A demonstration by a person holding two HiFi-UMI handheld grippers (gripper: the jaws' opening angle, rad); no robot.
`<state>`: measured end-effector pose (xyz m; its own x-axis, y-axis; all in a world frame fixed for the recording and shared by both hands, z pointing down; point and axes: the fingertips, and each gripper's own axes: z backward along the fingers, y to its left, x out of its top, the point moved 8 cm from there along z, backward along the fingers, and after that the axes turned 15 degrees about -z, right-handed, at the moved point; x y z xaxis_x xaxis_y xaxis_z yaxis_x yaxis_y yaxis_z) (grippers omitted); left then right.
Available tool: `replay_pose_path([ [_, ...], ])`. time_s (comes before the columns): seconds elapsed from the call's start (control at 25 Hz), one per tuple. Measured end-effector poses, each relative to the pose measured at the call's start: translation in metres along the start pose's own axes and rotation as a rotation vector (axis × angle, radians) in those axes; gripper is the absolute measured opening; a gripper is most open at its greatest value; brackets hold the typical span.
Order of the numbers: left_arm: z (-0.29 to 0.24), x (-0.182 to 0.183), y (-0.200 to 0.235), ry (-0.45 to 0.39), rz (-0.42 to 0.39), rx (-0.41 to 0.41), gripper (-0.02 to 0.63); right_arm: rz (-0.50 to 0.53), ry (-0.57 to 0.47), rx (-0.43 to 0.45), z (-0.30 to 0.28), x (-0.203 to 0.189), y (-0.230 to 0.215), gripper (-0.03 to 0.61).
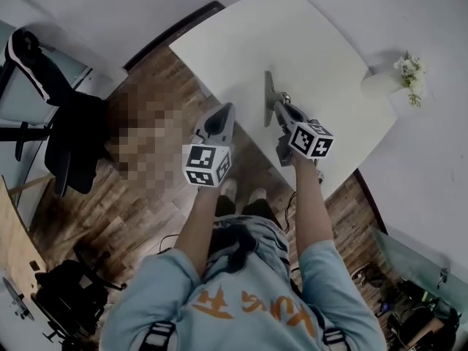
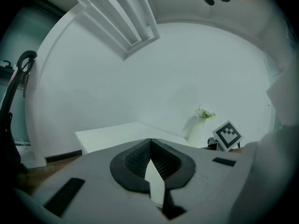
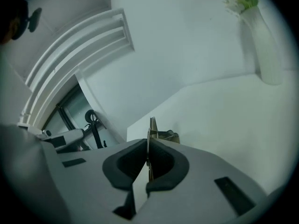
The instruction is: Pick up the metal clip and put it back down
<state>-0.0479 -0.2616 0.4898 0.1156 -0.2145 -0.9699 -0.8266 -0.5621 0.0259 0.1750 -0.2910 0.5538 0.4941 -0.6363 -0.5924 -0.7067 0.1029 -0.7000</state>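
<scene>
My right gripper (image 1: pixel 278 109) is shut on the metal clip (image 1: pixel 268 99), a thin grey plate that stands on edge over the white table (image 1: pixel 307 35). In the right gripper view the clip (image 3: pixel 152 127) sticks up from between the closed pads, its wire loop (image 3: pixel 167 136) just beyond them. Whether the clip touches the tabletop I cannot tell. My left gripper (image 1: pixel 224 117) is shut with nothing in it, near the table's front edge. Its pads meet at the tip in the left gripper view (image 2: pixel 150 142).
A white vase with green flowers (image 1: pixel 389 80) stands at the table's far right, also seen in the right gripper view (image 3: pixel 264 45) and the left gripper view (image 2: pixel 198 128). A black chair (image 1: pixel 67 139) stands on the wooden floor to the left.
</scene>
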Motion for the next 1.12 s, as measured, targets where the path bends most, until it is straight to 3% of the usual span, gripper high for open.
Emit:
replay_pose_path([
  [0.4,-0.002,-0.016,0.01,0.037,0.023,0.013,0.025,-0.295,0.04,0.005,-0.033,-0.001,-0.031,0.03],
  [0.68,0.001,-0.016,0.014,0.033,0.022,0.017,0.025,-0.379,0.014,-0.046,-0.038,-0.01,-0.044,0.04],
  [0.76,0.003,-0.016,0.016,0.029,0.024,0.019,0.025,-0.367,-0.005,-0.07,-0.036,-0.01,-0.044,0.048],
  [0.92,0.007,-0.007,0.02,-0.002,0.019,0.017,0.025,-0.281,-0.036,-0.141,-0.022,-0.008,-0.036,0.152],
  [1.12,0.008,0.018,0.02,-0.072,-0.003,-0.006,0.025,-0.147,-0.214,-0.193,0.018,0.013,-0.006,0.141],
])
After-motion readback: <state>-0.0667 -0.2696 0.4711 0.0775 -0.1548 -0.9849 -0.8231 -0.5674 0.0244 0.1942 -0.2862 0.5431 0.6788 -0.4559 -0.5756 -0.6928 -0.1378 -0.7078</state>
